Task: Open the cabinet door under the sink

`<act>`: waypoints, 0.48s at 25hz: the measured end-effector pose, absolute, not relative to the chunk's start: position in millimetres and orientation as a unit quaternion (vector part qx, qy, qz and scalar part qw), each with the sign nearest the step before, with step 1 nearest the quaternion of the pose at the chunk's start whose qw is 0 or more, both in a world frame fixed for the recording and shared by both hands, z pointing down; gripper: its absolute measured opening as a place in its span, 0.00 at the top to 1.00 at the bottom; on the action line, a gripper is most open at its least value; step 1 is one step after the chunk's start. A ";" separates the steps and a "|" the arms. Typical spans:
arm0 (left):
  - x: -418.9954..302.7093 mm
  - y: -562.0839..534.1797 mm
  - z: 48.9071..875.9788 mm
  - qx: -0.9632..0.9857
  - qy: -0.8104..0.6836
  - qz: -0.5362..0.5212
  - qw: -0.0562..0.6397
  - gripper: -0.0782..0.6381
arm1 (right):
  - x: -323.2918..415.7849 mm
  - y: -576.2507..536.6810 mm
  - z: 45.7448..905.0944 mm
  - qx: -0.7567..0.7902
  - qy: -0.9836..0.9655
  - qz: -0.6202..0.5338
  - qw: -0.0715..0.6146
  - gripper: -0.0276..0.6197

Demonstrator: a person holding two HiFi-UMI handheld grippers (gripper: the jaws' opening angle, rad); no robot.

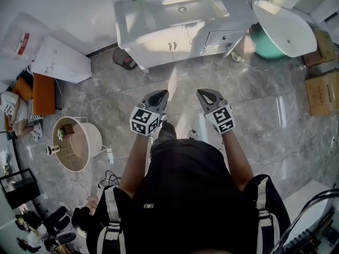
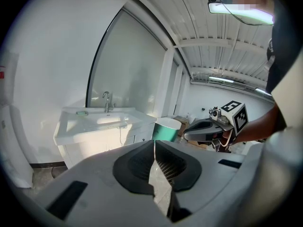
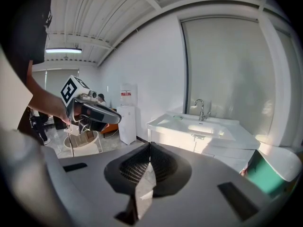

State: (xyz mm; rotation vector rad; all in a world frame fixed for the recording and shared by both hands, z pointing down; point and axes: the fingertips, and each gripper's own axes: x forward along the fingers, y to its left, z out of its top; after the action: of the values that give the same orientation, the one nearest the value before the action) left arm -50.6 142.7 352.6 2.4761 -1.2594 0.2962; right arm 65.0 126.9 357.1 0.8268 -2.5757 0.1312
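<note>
— Where is the white cabinet door (image 1: 159, 42) under the white ceramic sink (image 1: 180, 8)?
— Far ahead across the grey tiled floor (image 1: 265, 115), shut, and well apart from both tools.
— And the jaws?
— The left gripper (image 1: 162, 94) and the right gripper (image 1: 203, 93) are both clenched, with nothing between them.
— What could go wrong?
— I judge that clenched jaws would only knock the small paired handles (image 1: 172, 45). Reaching too far right could catch the drawer (image 1: 222, 36) or bump the teal bin (image 1: 260, 42).
</note>
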 end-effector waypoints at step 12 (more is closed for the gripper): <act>-80.3 104.9 352.6 0.886 -0.414 0.116 0.172 0.87 | 36.8 94.2 363.4 0.330 -0.917 0.065 0.215 0.86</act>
State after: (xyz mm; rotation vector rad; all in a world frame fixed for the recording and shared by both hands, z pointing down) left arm -80.3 104.9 352.6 2.5151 -1.1740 0.3299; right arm 36.8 94.2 363.4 0.9146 -2.5425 0.1813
